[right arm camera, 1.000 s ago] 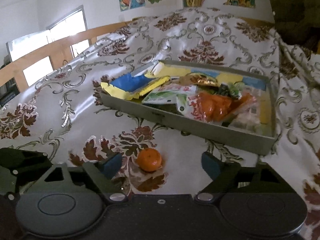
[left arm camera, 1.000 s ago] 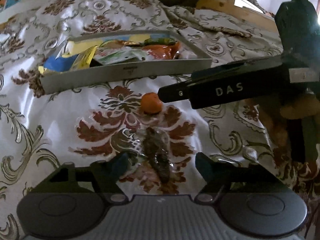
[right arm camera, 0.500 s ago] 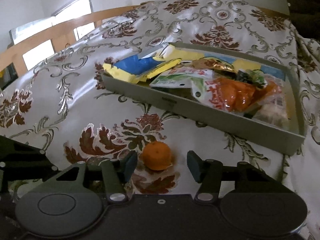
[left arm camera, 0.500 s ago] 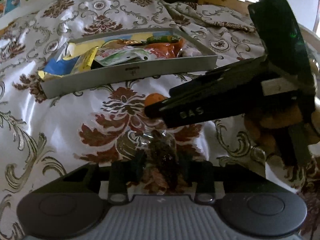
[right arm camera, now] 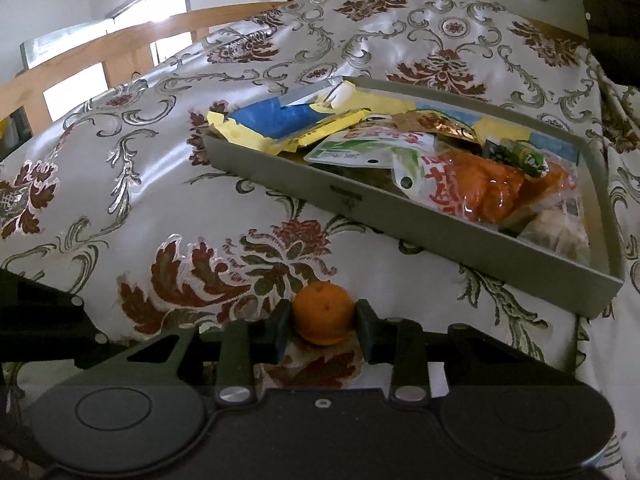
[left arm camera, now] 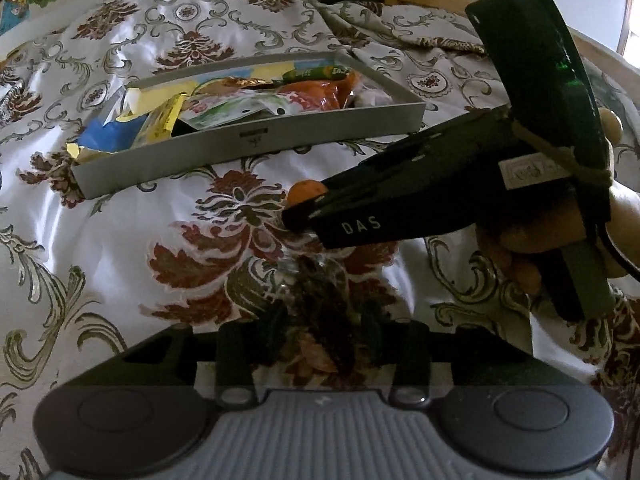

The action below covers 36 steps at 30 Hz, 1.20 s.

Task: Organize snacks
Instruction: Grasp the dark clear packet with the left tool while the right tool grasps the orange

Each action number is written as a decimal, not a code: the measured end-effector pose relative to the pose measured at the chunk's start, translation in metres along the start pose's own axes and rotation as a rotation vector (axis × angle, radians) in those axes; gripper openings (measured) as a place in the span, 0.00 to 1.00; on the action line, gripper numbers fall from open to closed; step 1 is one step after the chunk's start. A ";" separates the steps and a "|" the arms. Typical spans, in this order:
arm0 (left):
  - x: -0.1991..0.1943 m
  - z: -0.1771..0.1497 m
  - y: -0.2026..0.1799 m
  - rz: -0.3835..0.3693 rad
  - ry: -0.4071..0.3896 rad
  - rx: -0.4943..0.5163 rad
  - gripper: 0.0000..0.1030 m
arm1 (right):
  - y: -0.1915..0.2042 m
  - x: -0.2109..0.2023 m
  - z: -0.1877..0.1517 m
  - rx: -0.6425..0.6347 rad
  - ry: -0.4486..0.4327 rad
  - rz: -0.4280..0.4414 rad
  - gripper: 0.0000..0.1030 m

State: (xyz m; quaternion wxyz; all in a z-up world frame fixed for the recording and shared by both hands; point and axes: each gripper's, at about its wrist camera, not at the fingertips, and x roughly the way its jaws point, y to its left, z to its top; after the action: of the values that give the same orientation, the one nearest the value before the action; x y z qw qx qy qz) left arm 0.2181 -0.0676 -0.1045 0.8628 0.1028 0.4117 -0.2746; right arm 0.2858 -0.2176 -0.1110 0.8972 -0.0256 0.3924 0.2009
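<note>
Orange round tangerine point(right arm camera: 322, 312), near the grey snack tray point(right arm camera: 420, 236): my right gripper point(right arm camera: 322, 320) fingers are closing across its firm, bruisable middle; left gripper point(left arm camera: 320, 320) fingers pinch a crinkly clear packet point(left arm camera: 320, 292).

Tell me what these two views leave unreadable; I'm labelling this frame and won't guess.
- Left wrist view: dark snack in clear wrap, blurred and dim; kind unreadable.
- Left wrist view: orange fruit, mostly hidden behind the right claw.
- Right wrist view: tray bottom, buried under packets.
</note>
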 end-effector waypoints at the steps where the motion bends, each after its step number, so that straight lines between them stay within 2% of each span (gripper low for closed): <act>1: -0.001 0.000 0.000 0.001 0.001 0.004 0.43 | 0.001 -0.001 0.000 0.000 0.000 -0.001 0.35; 7: -0.008 -0.001 -0.005 0.012 -0.004 0.009 0.41 | -0.001 -0.020 0.004 0.015 -0.026 -0.010 0.35; 8: -0.009 0.000 -0.006 0.012 -0.007 0.009 0.34 | -0.001 -0.025 0.005 0.016 -0.035 -0.013 0.35; 10: -0.013 0.001 -0.007 0.015 -0.015 0.007 0.32 | -0.002 -0.033 0.004 0.016 -0.048 -0.018 0.35; 17: -0.014 -0.002 -0.006 0.005 -0.017 0.001 0.32 | -0.003 -0.051 0.004 0.015 -0.073 -0.030 0.35; 19: -0.015 -0.004 -0.011 0.016 -0.041 0.040 0.33 | -0.003 -0.055 0.003 0.019 -0.075 -0.029 0.35; 21: -0.017 -0.008 -0.024 0.042 -0.076 0.133 0.33 | -0.002 -0.060 0.003 0.019 -0.077 -0.038 0.35; 23: -0.017 -0.010 -0.034 0.049 -0.094 0.184 0.33 | -0.002 -0.066 0.002 0.017 -0.082 -0.045 0.35; 27: -0.009 -0.004 -0.033 -0.031 -0.055 0.081 0.31 | -0.004 -0.073 -0.001 0.024 -0.086 -0.057 0.35; 33: 0.001 -0.001 -0.008 -0.058 -0.025 -0.114 0.29 | -0.006 -0.076 -0.003 0.025 -0.091 -0.058 0.35; 36: -0.001 -0.001 0.002 -0.063 -0.035 -0.168 0.21 | -0.007 -0.078 -0.003 0.027 -0.099 -0.050 0.35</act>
State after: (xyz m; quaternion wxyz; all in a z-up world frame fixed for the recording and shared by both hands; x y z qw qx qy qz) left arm 0.2177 -0.0652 -0.1043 0.8664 0.0122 0.4213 -0.2679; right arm 0.2386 -0.2507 -0.0584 0.9205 -0.0132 0.3496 0.1741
